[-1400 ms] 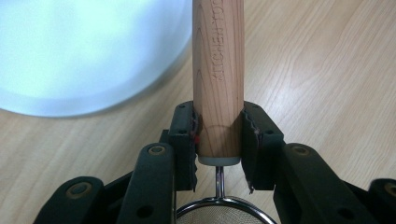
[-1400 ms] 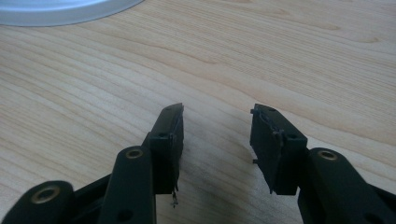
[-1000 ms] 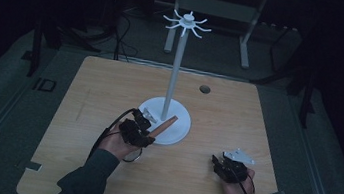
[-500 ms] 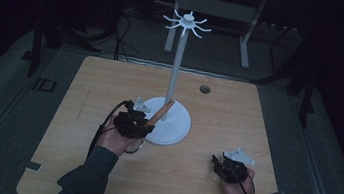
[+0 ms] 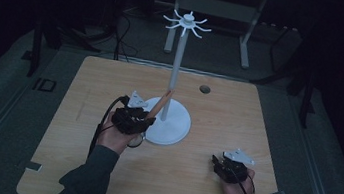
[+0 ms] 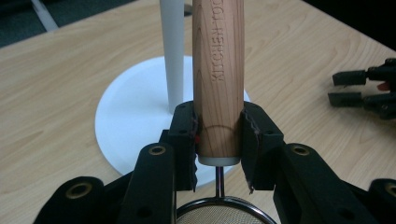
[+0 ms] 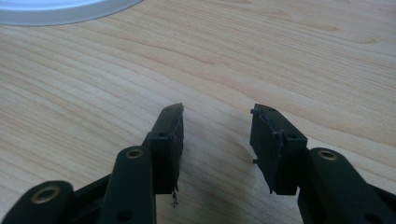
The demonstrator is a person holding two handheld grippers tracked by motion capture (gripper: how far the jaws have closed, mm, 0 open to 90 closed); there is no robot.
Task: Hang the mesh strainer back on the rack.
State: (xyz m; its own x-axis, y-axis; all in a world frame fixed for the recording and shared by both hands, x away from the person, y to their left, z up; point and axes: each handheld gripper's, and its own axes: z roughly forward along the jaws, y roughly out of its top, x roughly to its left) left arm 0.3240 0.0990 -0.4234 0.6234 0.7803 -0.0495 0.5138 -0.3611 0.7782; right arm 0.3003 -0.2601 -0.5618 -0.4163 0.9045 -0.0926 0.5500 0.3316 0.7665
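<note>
Overhead, in the high view, the left gripper (image 5: 149, 120) sat at the near left edge of the white round-based stand with a tall pole and hooked crown (image 5: 170, 122), which stood in the middle of the light wooden table (image 5: 80, 130). Clamped in it was a small strainer with a light wooden handle and a round metal mesh bowl (image 5: 160, 104), its handle slanting up towards the pole and its ring showing just below the hand. The right gripper (image 5: 219, 163) rested low over the table's near right part, well apart from the stand, a hand (image 5: 241, 187) behind it.

Seen from the left gripper view, both black pads pressed the lower end of the wooden handle (image 6: 218, 79), which rose upright between them (the words KITCHEN TOOL were burnt into its grain). A thin metal stem ran from the handle's pale end cap down to the mesh rim (image 6: 224, 212) at the bottom edge. Behind stood the stand's white pole and disc base (image 6: 135, 116); the other gripper's black jaw tips (image 6: 362, 88) showed at far right.

Along the right gripper view, the right gripper (image 7: 217, 128) held its two jaws spread apart with bare wood grain between them, gripping nothing. A sliver of the stand's white base (image 7: 60, 11) lay at the top left.
</note>
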